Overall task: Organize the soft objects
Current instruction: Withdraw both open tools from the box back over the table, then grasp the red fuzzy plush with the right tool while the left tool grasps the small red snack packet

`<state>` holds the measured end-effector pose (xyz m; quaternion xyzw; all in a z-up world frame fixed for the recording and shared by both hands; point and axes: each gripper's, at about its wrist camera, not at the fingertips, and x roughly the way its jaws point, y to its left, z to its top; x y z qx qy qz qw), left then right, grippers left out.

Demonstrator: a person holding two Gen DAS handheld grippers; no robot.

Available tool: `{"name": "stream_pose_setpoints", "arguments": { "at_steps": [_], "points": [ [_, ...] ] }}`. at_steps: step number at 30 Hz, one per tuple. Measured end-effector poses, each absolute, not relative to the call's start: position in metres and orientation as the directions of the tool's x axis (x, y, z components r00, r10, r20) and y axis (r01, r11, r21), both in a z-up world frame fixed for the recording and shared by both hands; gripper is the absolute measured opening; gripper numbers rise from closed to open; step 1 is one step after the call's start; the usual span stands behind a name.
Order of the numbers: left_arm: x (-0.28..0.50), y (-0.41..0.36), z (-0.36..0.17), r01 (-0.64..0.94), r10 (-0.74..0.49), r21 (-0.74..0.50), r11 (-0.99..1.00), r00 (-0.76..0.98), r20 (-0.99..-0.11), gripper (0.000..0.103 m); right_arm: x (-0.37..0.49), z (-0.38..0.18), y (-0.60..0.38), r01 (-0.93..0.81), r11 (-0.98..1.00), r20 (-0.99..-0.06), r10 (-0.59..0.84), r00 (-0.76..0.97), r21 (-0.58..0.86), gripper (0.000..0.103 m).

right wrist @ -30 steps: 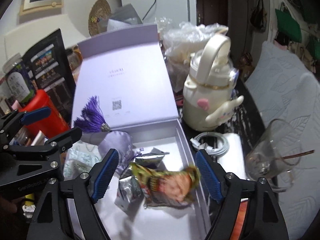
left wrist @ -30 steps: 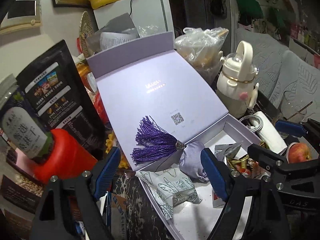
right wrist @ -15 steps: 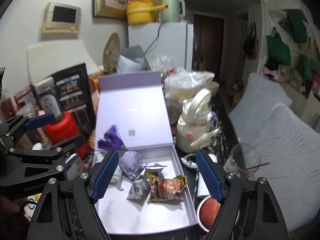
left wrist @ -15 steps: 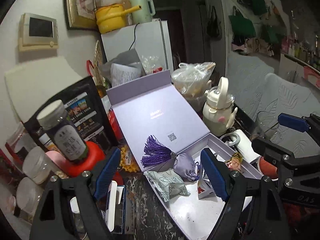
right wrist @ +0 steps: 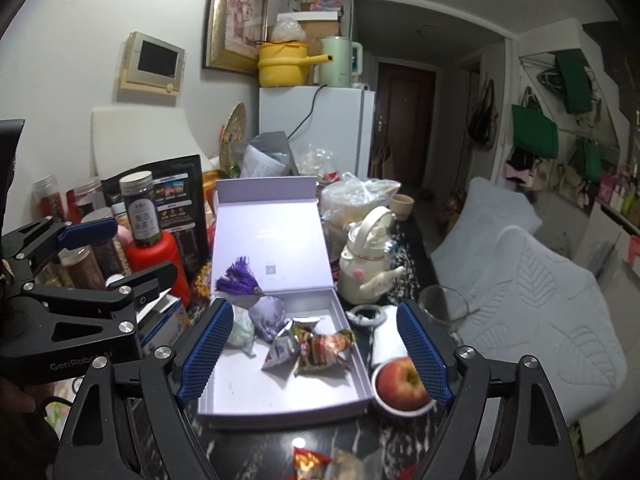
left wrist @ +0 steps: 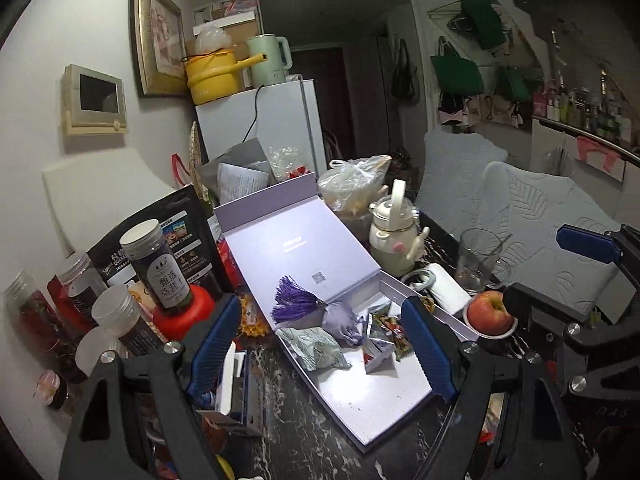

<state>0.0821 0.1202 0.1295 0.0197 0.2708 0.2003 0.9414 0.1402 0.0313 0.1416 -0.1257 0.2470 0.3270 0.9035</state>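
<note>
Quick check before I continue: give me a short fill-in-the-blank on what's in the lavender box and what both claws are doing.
1. Both the left claw and the right claw are open and hold ____.
2. The lavender pouch in the box has a ____ tassel.
3. The fruit beside the box, in a small white dish, is an ____.
4. The box's lid stands ____.

Missing words: nothing; purple; apple; open

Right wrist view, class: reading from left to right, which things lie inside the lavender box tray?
Patterned pouch → lavender sachet → silver packet → snack packet.
</note>
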Motion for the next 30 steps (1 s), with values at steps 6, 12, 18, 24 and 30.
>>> {"name": "stream_pose_setpoints", "arguments": {
  "at_steps": [6, 12, 18, 24, 30],
  "points": [
    [0.061, 0.095, 0.124, -0.311, 0.334, 0.133, 0.941, 0.795, -0.507, 0.082, 0.109, 0.143, 0.006, -0.628, 0.773, -0.515, 0.506, 0.692, -0.085, 0.085],
    [0.043, 0.071, 0.117, -0.263, 0.289, 0.125, 0.957, 0.811, -0.508, 0.082, 0.081, 0.137, -0.022, -0.603, 0.793, -0.517, 0.483, 0.707, -0.083, 0.085],
    [0.032, 0.049, 0.104, -0.212, 0.242, 0.118, 0.97, 0.817, -0.523, 0.082, 0.061, 0.127, -0.045, -0.572, 0.816, -0.526, 0.452, 0.721, -0.083, 0.085],
    [0.029, 0.03, 0.088, -0.126, 0.14, 0.064, 0.99, 0.82, -0.555, 0.082, 0.046, 0.113, -0.066, -0.543, 0.835, -0.54, 0.42, 0.729, -0.084, 0.085],
    [0.034, 0.018, 0.069, -0.082, 0.095, 0.049, 0.995, 0.804, -0.587, 0.082, 0.04, 0.096, -0.086, -0.504, 0.86, -0.557, 0.382, 0.738, -0.079, 0.085]
  ]
}}
